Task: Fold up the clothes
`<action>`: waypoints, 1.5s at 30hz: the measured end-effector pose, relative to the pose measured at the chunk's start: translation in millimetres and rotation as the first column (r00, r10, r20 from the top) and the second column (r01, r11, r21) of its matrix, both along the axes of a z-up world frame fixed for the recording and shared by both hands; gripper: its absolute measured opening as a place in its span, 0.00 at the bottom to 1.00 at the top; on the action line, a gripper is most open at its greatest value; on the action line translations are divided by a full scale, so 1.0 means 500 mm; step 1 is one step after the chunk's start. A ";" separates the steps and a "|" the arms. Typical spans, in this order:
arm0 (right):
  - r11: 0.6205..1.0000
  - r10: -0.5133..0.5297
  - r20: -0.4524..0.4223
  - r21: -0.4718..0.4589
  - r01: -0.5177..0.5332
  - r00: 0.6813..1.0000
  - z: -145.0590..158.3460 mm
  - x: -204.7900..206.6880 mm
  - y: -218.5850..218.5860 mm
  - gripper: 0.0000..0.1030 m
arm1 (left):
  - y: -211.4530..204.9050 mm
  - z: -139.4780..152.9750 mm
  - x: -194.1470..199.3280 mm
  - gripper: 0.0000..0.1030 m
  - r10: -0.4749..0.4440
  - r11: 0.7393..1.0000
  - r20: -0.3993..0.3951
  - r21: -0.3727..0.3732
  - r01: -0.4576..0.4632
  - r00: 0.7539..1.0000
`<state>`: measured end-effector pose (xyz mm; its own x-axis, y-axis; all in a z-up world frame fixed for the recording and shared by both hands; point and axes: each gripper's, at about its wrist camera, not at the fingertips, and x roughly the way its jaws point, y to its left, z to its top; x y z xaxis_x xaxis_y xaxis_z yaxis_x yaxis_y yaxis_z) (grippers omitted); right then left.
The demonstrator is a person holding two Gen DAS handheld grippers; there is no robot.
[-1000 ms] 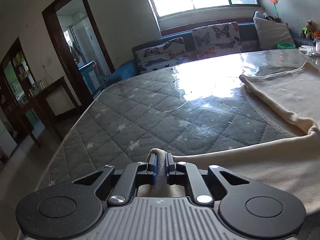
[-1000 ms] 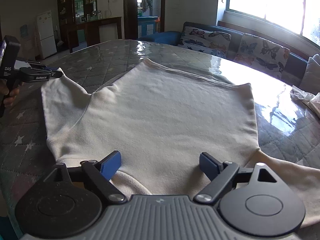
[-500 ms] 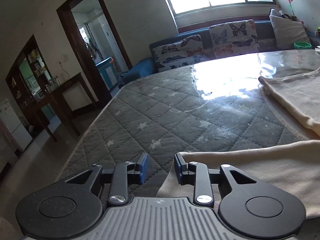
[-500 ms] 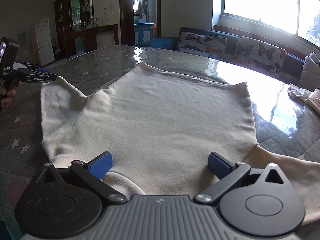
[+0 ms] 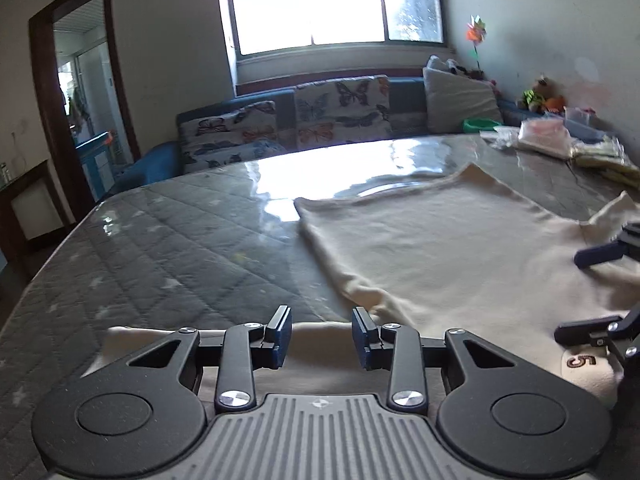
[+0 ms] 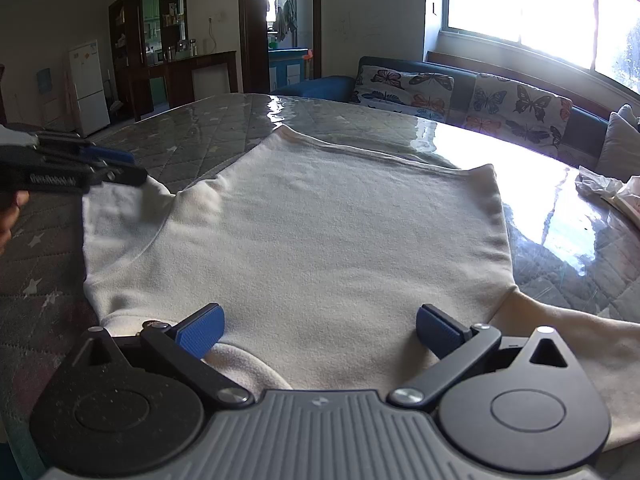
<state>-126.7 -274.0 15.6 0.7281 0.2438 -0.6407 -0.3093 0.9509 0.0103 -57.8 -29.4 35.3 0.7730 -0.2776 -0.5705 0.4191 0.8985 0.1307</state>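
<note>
Having just let go of the sleeve [image 5: 312, 332], the left claw [image 5: 321, 336] now stands narrowly parted and empty, the right claw [image 6: 318, 330] gapes wide over the sweater [image 6: 320, 240] spread flat on the surface [image 5: 180, 248], ready for folding.

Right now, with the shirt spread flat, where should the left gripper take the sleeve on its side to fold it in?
Probably the outer end of the sleeve, coming low from the shirt's outer side, along the table. That end lies flat and free past the shirt body, and the left gripper sits just over it, jaws open, having just opened.
</note>
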 end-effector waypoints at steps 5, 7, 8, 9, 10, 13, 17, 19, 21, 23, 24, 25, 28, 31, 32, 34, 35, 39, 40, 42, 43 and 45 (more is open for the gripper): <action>1.000 0.000 -0.002 0.003 0.000 1.000 -0.001 0.000 0.001 1.00 | -0.017 -0.027 0.012 0.36 0.020 1.000 -0.010 0.023 -0.020 1.000; 1.000 0.000 -0.002 0.003 0.000 1.000 -0.001 0.000 0.001 1.00 | -0.012 -0.038 0.012 0.37 0.046 0.999 -0.007 0.027 -0.045 0.999; 1.000 0.000 -0.002 0.003 0.000 1.000 0.000 0.000 0.001 1.00 | -0.009 -0.037 0.013 0.37 0.053 0.998 -0.010 0.022 -0.053 0.999; 1.000 0.000 -0.002 0.004 0.000 1.000 0.000 0.000 0.001 1.00 | -0.005 -0.036 0.013 0.37 0.060 0.998 -0.013 0.017 -0.060 0.998; 1.000 0.000 -0.002 0.003 0.000 1.000 0.000 0.000 0.002 1.00 | -0.002 -0.035 0.014 0.37 0.068 0.998 -0.016 0.012 -0.067 0.998; 1.000 -0.001 -0.002 0.002 0.001 1.000 -0.002 0.001 0.002 1.00 | 0.003 -0.025 0.005 0.37 0.061 0.998 -0.017 -0.017 -0.061 0.998; 1.000 -0.001 -0.002 0.000 0.001 1.000 -0.002 0.001 0.003 1.00 | -0.008 -0.024 0.001 0.40 0.042 0.999 -0.013 -0.026 -0.042 0.999; 1.000 -0.001 -0.002 0.000 0.001 1.000 -0.001 0.001 0.003 1.00 | -0.011 -0.033 0.010 0.42 0.057 0.998 -0.023 -0.014 -0.057 0.998; 1.000 -0.001 -0.002 0.000 0.001 1.000 -0.001 0.001 0.003 1.00 | -0.004 -0.036 0.018 0.45 0.084 0.996 -0.029 -0.021 -0.085 0.996; 1.000 -0.001 -0.002 0.000 0.001 1.000 -0.001 0.001 0.003 1.00 | 0.008 -0.032 0.022 0.46 0.114 0.993 -0.033 -0.029 -0.115 0.993; 1.000 -0.001 -0.002 0.000 0.001 1.000 -0.001 0.001 0.003 1.00 | 0.018 -0.029 0.021 0.45 0.130 0.991 -0.033 -0.033 -0.131 0.991; 1.000 -0.001 -0.002 0.000 0.001 1.000 -0.001 0.001 0.003 1.00 | 0.027 -0.026 0.019 0.45 0.145 0.989 -0.032 -0.038 -0.146 0.989; 1.000 -0.001 -0.003 0.002 0.001 1.000 -0.001 0.001 0.001 1.00 | 0.052 -0.015 -0.003 0.46 0.151 0.986 -0.032 -0.068 -0.152 0.988; 1.000 0.000 -0.004 0.002 0.000 1.000 -0.001 0.002 0.001 1.00 | 0.059 -0.010 -0.036 0.48 0.120 0.989 -0.028 -0.082 -0.122 0.992; 1.000 0.000 -0.004 0.001 0.000 1.000 -0.001 0.002 0.001 1.00 | 0.054 -0.011 -0.048 0.48 0.104 0.992 -0.025 -0.075 -0.106 0.994; 1.000 -0.001 -0.004 0.001 0.001 1.000 0.000 0.001 0.001 1.00 | 0.049 -0.019 -0.065 0.50 0.089 0.994 -0.026 -0.057 -0.090 0.996; 1.000 -0.001 -0.003 -0.001 0.001 1.000 0.000 0.001 0.001 1.00 | 0.046 -0.024 -0.070 0.50 0.083 0.995 -0.033 -0.049 -0.085 0.996; 1.000 -0.012 -0.012 -0.003 0.012 1.000 0.014 0.001 0.006 1.00 | 0.047 -0.033 -0.086 0.54 0.084 0.996 -0.022 -0.013 -0.084 0.996; 1.000 -0.004 -0.006 0.010 0.005 1.000 0.022 -0.003 0.008 1.00 | 0.050 -0.032 -0.087 0.55 0.089 0.996 -0.022 -0.007 -0.089 0.996; 1.000 0.020 0.010 0.022 -0.020 1.000 0.039 -0.012 0.015 1.00 | 0.054 -0.028 -0.091 0.55 0.097 0.995 -0.026 -0.006 -0.097 0.995; 0.999 0.034 0.017 0.014 -0.034 0.999 0.045 -0.016 0.022 1.00 | 0.056 -0.025 -0.095 0.55 0.096 0.995 -0.025 -0.011 -0.096 0.995; 0.998 0.062 0.026 0.002 -0.062 0.998 0.049 -0.026 0.038 1.00 | 0.054 -0.018 -0.107 0.56 0.082 0.996 -0.015 -0.023 -0.082 0.997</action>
